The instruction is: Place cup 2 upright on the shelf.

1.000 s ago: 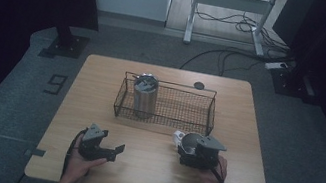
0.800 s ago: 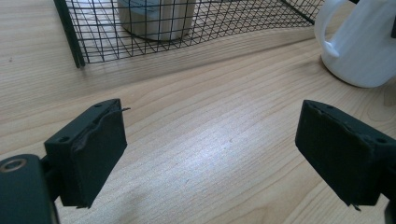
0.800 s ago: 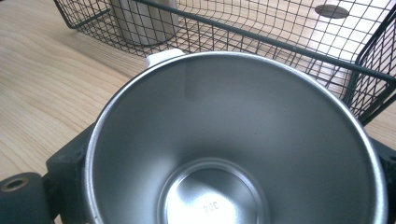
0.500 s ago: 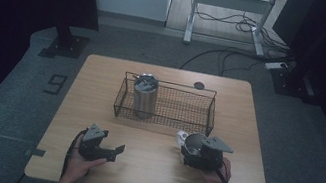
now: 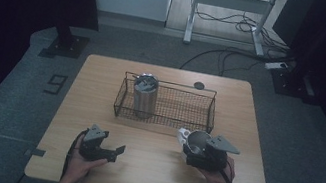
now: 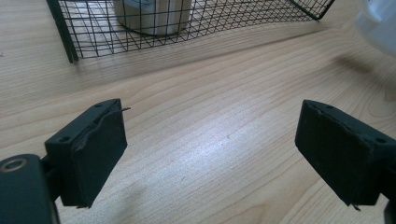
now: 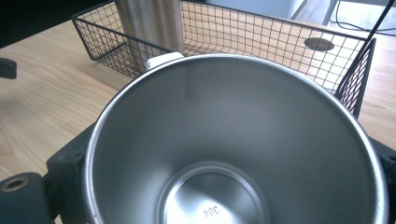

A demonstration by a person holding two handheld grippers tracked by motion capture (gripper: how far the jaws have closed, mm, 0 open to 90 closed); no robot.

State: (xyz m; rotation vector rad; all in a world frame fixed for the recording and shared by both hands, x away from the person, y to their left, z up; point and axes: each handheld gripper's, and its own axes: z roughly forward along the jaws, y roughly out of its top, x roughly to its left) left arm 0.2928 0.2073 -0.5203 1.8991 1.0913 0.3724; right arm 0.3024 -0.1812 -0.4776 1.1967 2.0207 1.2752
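My right gripper pinches a steel cup by its sides, mouth turned toward me, and the cup has just come up off the table: a second ago it sat lower and closer to my wrist, and now it hangs a little higher, just in front of the basket's near wall. In the right gripper view I look straight down into the cup, with the basket beyond its rim and a white tab at the rim's far edge; I think that is a handle or lid part, but the view is too close to say. The jaws bear on the cup's outside on both sides.

A second cup stands upright inside the basket, at its left end.

My left gripper rests in front of the basket's left end, jaws spread with nothing but bare wood between them, and it has not shifted.

So the lift is under way, and I judge the next step is carrying the cup over the near wall into the free space right of the standing cup.
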